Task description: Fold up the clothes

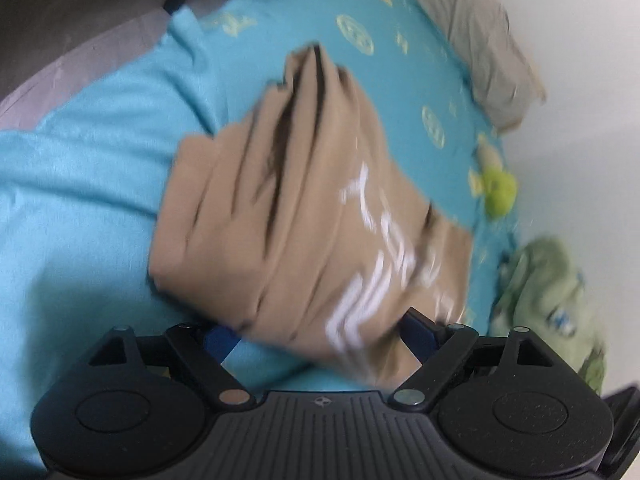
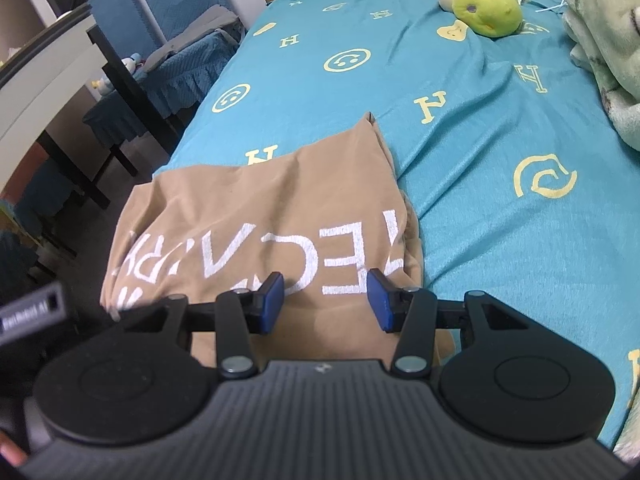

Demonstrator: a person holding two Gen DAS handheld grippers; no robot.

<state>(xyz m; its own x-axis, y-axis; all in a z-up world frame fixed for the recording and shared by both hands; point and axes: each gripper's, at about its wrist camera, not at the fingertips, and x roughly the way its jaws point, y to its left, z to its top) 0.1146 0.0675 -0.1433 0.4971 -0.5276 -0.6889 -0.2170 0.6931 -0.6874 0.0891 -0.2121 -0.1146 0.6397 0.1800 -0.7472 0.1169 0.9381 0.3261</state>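
A tan garment (image 2: 260,220) with white block lettering lies folded near the left edge of the bed. My right gripper (image 2: 325,288) hovers just over its lettered part, jaws half apart, blue pads (image 2: 276,292) clear of the cloth. In the blurred, tilted left wrist view the same garment (image 1: 288,208) appears as a bundle of stacked folds. My left gripper (image 1: 316,328) stands wide open at its near end. The cloth covers the fingertips, and a strip of sheet shows between the left blue finger (image 1: 218,344) and the bundle. Part of the left gripper's body (image 2: 32,312) shows at the far left.
The bed carries a turquoise sheet (image 2: 460,140) with yellow prints. A green plush toy (image 2: 486,8) lies at the far end and a pale green blanket (image 2: 600,60) along the right side. A grey pillow (image 1: 480,48) sits by the wall. A dark table (image 2: 100,60) and blue-covered chairs (image 2: 168,20) stand left of the bed.
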